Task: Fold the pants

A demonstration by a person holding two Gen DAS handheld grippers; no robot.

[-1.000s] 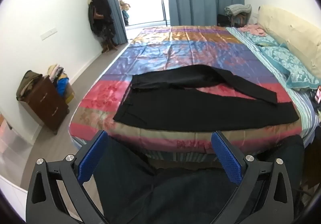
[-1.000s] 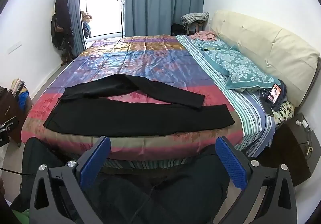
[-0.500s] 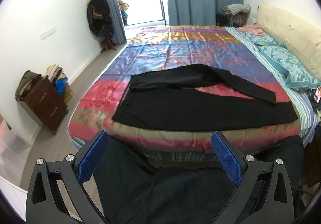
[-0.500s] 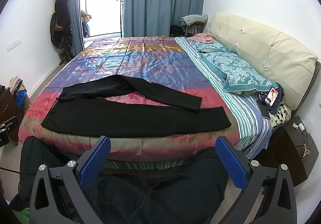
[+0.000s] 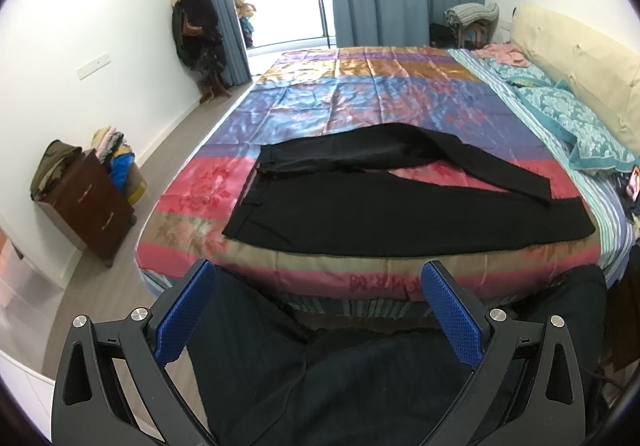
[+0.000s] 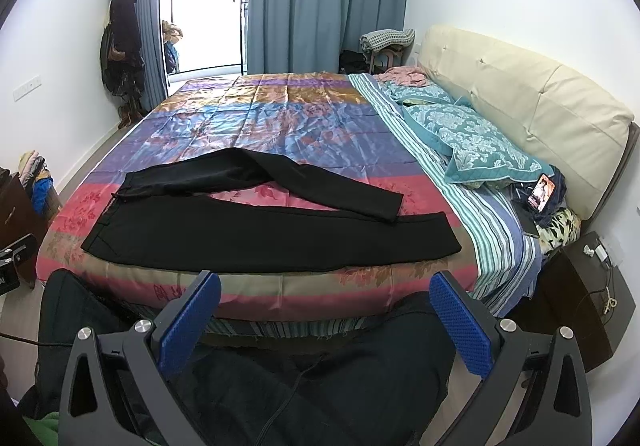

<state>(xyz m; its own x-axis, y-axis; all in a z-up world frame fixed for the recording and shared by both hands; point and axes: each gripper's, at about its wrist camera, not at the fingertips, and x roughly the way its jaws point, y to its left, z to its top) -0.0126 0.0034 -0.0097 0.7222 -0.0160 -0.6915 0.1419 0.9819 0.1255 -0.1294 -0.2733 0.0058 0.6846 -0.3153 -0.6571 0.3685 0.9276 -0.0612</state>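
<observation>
Looking along the left gripper (image 5: pixel 316 306), its two blue pads stand wide apart with nothing between them, held low in front of the bed (image 5: pixel 360 94), above dark-clothed legs. Black pants (image 5: pixel 400 214) lie flat on the striped bedspread near the front edge, waistband toward the left, one leg straight along the edge and the other bent away across the pink band, its cuff resting on the straight leg's far end. A brown dresser (image 5: pixel 92 214) heaped with clothes stands by the left wall.

From the right gripper (image 6: pixel 324 306), the pads are likewise spread and empty, well short of the bed (image 6: pixel 280 118). The pants (image 6: pixel 272 234) lie ahead, waistband left, cuffs toward the teal pillows (image 6: pixel 480 142). A lit phone (image 6: pixel 541 192) rests beside the cream headboard (image 6: pixel 520 94). A dark nightstand (image 6: pixel 588 294) sits at the right.
</observation>
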